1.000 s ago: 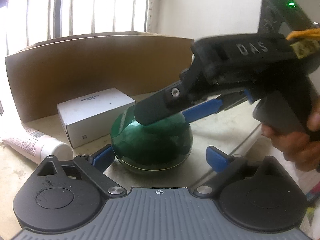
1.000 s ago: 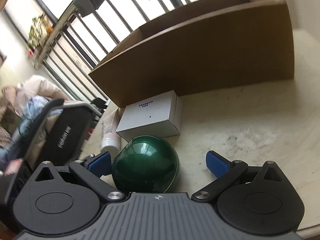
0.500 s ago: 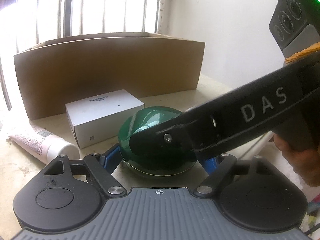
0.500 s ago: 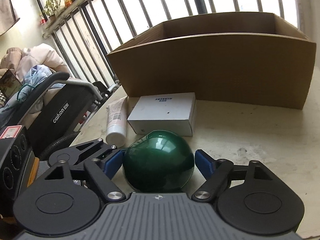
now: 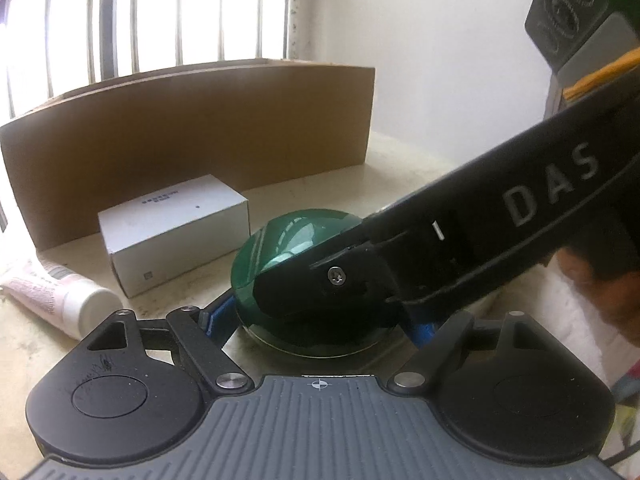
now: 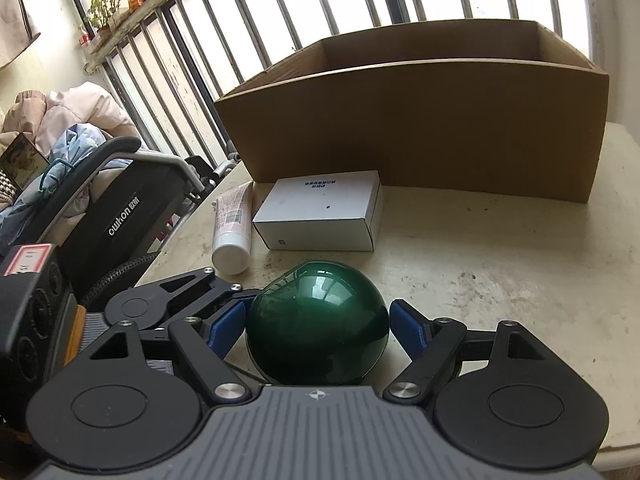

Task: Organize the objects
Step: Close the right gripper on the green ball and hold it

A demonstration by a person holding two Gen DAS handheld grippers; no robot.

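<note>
Black "DAS"-marked gripper [image 6: 318, 326], blue pads [image 6: 406, 326], silver screws.

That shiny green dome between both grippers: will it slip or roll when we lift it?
Probably slippery: the green dome is glossy enough to mirror the window, and its curved sides give the blue pads little flat contact. It seems to sit on a flat base, so rolling looks unlikely unless it tips. Squeeze low, near the widest part.
</note>
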